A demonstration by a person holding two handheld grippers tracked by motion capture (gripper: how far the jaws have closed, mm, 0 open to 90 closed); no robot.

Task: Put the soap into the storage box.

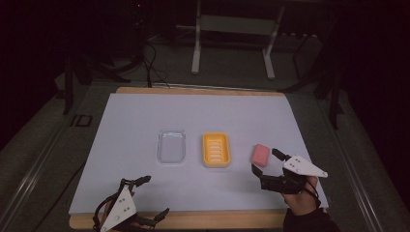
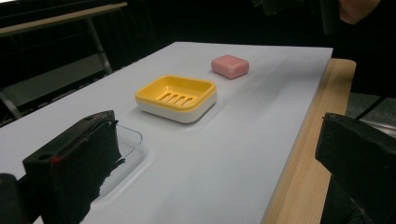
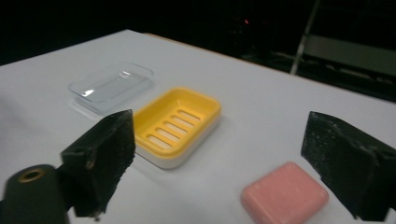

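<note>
High view: right gripper (image 1: 263, 162) spread wide, empty, around soap (image 1: 261, 155) near table's right edge. Left gripper (image 1: 151, 195) also spread, empty, at near edge. Risk: off-centre closing could push soap sideways.

Pink soap bar (image 1: 261, 155), yellow slotted soap dish (image 1: 215, 150), clear lid (image 1: 171, 145)

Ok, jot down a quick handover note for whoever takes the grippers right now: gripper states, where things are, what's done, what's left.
Right gripper: open, empty, at the pink soap, not gripping it.
Left gripper: open, empty, near the table's front edge.
Soap lies flat on the white sheet, right of the yellow soap dish; the clear lid sits left of the dish.
Done: nothing moved yet, dish empty.
Left: probably grasp the soap and set it in the dish.
</note>
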